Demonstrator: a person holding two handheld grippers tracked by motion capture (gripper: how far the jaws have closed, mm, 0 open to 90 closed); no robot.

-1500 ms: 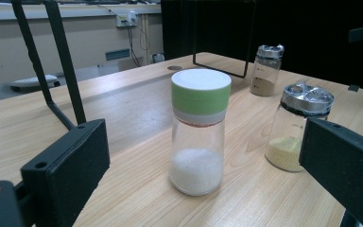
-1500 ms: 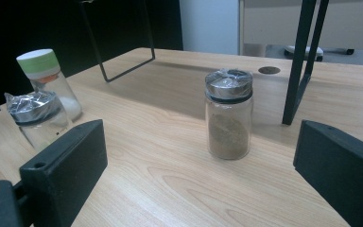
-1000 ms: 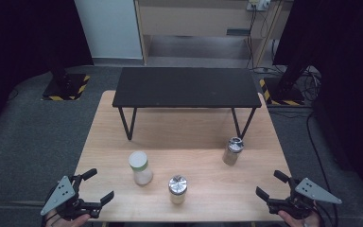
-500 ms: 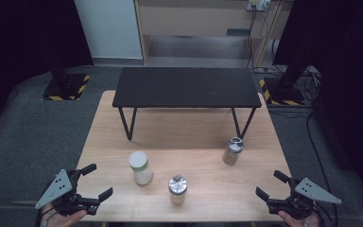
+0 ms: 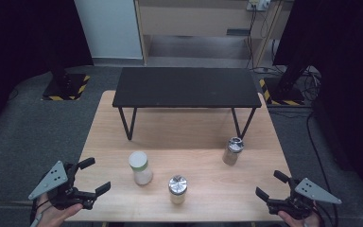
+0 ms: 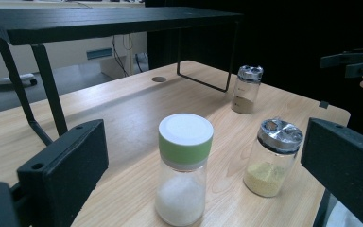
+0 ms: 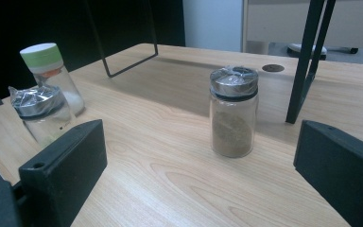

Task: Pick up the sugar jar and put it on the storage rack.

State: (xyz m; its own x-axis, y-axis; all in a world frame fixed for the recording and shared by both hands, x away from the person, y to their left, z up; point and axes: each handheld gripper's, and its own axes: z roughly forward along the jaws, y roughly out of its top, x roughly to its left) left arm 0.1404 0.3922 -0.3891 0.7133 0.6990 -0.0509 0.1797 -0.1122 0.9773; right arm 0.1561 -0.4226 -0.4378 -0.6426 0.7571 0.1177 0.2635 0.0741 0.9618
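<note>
Three jars stand on the wooden table (image 5: 179,137). A green-and-white-capped jar (image 5: 139,167) (image 6: 183,166) (image 7: 52,71) holds white grains. A silver-lidded jar (image 5: 177,188) (image 6: 272,156) (image 7: 41,118) holds yellow powder. Another silver-lidded jar (image 5: 232,150) (image 6: 246,89) (image 7: 233,117) holds brown powder. My left gripper (image 5: 91,176) is open at the table's front left corner, apart from the jars. My right gripper (image 5: 272,185) is open at the front right corner, with nothing between its jaws.
A black low shelf (image 5: 186,87) on thin metal legs stands on the far half of the table. A round cable hole (image 6: 159,79) (image 7: 272,67) lies in the tabletop under it. Grey floor surrounds the table.
My left gripper has drifted slightly left and towards the table's near edge. The right gripper and the jars have not moved.
</note>
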